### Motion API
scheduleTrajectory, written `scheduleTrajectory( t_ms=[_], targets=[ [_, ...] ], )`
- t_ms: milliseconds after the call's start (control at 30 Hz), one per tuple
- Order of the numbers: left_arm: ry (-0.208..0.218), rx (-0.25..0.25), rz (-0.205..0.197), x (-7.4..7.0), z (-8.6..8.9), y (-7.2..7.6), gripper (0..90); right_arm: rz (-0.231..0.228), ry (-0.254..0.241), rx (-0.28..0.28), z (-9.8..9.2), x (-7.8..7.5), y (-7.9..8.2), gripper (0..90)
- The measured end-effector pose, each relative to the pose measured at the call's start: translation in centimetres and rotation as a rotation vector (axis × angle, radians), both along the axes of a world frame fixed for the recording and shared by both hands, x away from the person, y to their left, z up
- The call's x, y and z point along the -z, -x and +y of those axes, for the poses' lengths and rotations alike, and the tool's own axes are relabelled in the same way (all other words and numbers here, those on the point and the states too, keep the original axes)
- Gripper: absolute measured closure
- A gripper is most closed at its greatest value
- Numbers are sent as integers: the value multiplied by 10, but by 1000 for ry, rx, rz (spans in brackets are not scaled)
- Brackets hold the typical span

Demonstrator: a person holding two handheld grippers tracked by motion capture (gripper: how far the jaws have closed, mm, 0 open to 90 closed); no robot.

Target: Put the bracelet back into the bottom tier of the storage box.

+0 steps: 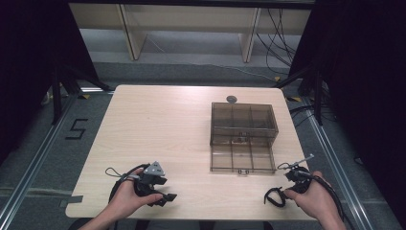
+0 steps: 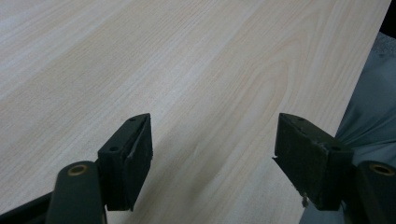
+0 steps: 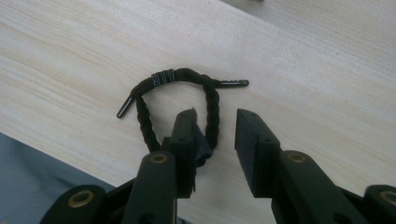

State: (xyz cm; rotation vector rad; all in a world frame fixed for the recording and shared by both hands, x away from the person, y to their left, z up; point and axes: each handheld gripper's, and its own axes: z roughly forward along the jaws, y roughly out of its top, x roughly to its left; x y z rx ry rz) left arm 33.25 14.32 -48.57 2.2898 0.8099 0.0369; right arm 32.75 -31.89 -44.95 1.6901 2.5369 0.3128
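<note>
A short black braided cord with stiff tips and a banded wrap lies in a loop on the wooden table near its front right corner, seen from above as cord. My right gripper stands open over it; one strand of the loop runs between the jaws beside the left pad, not pinched. From above, the right gripper points left at the loop. Near the front left edge, my left gripper rests in the person's hand. Its jaws are wide open over bare wood.
A smoky translucent box with several compartments stands right of centre, its lid folded open toward me. Some small items lie in a front compartment. A small dark round object sits behind the box. The table edge runs close beside both hands.
</note>
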Motion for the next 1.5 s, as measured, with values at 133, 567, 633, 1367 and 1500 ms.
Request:
scheduleTrajectory(
  t_ms=[133,567,633,1367,1500],
  targets=[
    [1,2,0,0,0,1,278,-16,19,5,-3,0,-1,692],
    [0,13,0,0,-1,2,277,43,44,-58,-2,1,-8,725],
    [4,14,9,1,-2,2,276,57,24,-55,-1,0,-8,725],
    [0,18,7,1,-2,1,275,152,48,-28,8,10,-23,759],
    [0,16,12,1,-2,2,275,160,55,-27,10,12,-25,767]
  ],
)
